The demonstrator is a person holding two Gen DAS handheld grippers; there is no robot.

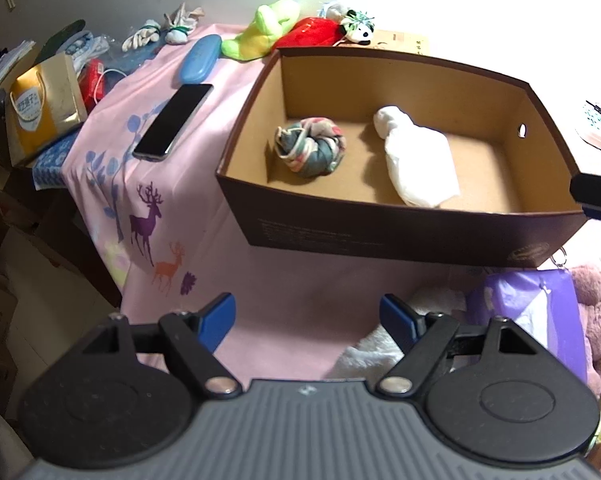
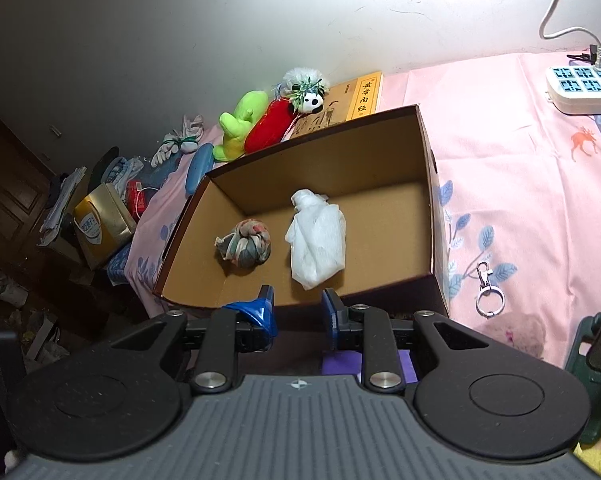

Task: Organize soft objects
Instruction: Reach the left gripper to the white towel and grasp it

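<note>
At centre, brown cardboard box [image 2: 428, 200] with knotted cloth bundle [image 2: 245, 249] left of white cloth bundle [image 2: 316, 240], gathered for tidiness; left gripper [image 1: 307, 314] spread wide and empty, right gripper [image 2: 297, 308] part-spread over near rim, presumably after release.

Box [image 2: 428, 200] open on top; bare floor right of white bundle [image 2: 318, 240] and along the back wall. Knotted cloth [image 2: 246, 248] fills left-centre. Plush toys [image 2: 260, 126] crowd the far rim, phone [image 1: 172, 122] the left flank.
</note>
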